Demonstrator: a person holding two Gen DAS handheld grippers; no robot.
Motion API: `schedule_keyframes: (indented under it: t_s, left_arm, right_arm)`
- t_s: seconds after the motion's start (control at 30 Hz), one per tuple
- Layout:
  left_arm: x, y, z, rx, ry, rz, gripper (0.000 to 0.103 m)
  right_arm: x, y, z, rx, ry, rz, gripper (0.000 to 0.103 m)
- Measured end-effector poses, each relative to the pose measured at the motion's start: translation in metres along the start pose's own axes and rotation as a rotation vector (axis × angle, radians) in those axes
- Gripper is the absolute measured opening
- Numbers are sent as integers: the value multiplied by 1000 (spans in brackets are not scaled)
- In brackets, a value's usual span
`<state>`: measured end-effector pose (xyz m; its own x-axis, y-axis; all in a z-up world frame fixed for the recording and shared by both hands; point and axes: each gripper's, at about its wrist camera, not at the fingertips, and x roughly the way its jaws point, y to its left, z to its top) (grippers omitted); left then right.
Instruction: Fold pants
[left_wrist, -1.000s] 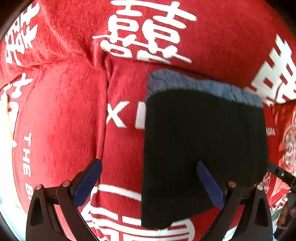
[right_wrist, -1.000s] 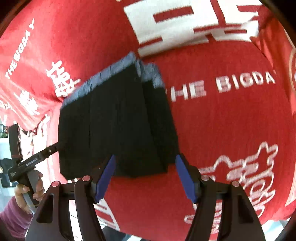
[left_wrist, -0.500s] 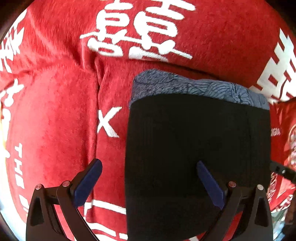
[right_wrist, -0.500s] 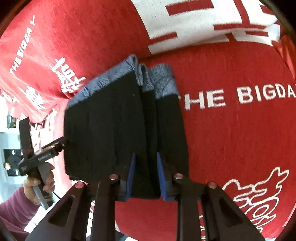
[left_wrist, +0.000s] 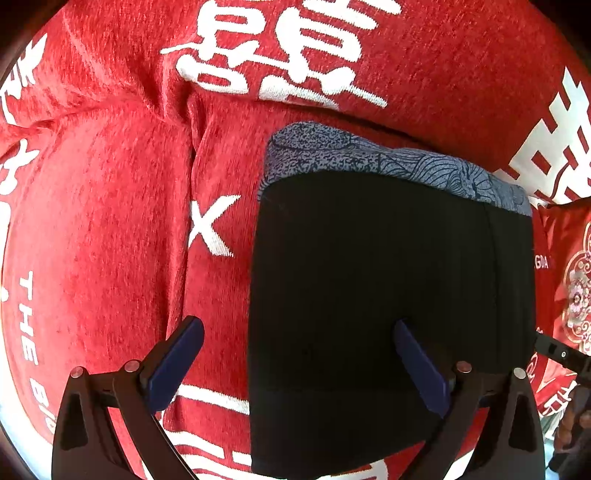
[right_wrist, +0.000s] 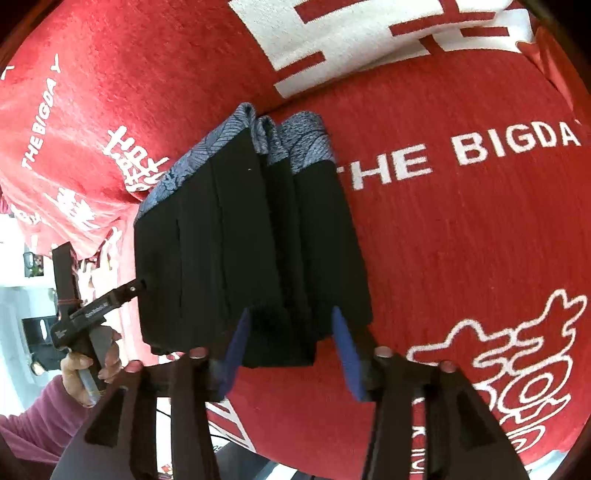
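Red blanket (left_wrist: 110, 229) bears folded pants (left_wrist: 391, 295), near edge cut off; both grippers' fingers (left_wrist: 177, 354) apart.

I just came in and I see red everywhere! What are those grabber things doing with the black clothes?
A person is folding pants on a red blanket with white writing. The pants lie folded into a thick black bundle with a blue patterned band at the far end. The left gripper is open, one finger beside the bundle and one over it. The right gripper is open too, with the near edge of the bundle between its fingers.
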<state>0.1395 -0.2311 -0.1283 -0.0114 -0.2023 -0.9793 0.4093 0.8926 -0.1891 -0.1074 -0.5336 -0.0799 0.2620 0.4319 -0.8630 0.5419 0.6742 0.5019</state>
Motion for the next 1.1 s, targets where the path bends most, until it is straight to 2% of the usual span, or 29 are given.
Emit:
schedule_keyframes:
  t_s: [0.1, 0.2, 0.23, 0.33, 0.4, 0.5, 0.63, 0.77, 0.83, 0.9, 0.93, 0.97, 1.0, 1.03, 1.1]
  left_arm:
    - [-14, 2, 5, 26, -40, -15, 102]
    - [-14, 8, 15, 27, -24, -77, 102]
    - [-10, 10, 18, 30, -1, -104, 102]
    - [8, 21, 29, 43, 85, -184, 102]
    - [12, 26, 32, 56, 95, -224, 102]
    - [17, 32, 32, 60, 130, -324, 102]
    - [23, 24, 26, 71, 148, -336, 102]
    - [33, 13, 30, 57, 133, -384, 102]
    - [38, 9, 32, 52, 109, -374, 102]
    - [37, 6, 31, 43, 84, -359, 102]
    - [36, 4, 31, 35, 71, -353, 96]
    - [33, -1, 29, 33, 54, -370, 85]
    - [27, -4, 26, 40, 33, -359, 82]
    - [21, -7, 25, 53, 15, -349, 72]
    - [7, -14, 21, 66, -12, -322, 64]
  right_arm:
    - [-5, -4, 7, 1, -11, 4, 62]
    - [-10, -11, 21, -12, -42, 10, 72]
    - [-9, -14, 27, -18, -44, 31, 76]
    - [4, -32, 43, 7, 13, 130, 77]
    - [14, -41, 48, 12, 54, 191, 77]
    - [26, -51, 52, 2, 114, 286, 77]
    - [42, -58, 58, -17, 157, 349, 77]
    - [56, -49, 68, -64, 166, 414, 79]
    - [61, -48, 73, -58, 162, 435, 79]
    - [63, -48, 75, -36, 156, 430, 72]
    - [63, -47, 75, -32, 155, 412, 64]
    - [63, -46, 74, -29, 153, 392, 58]
    - [61, -44, 73, -28, 148, 382, 54]
    - [59, -43, 72, -27, 143, 379, 48]
    - [54, -35, 69, -28, 122, 382, 42]
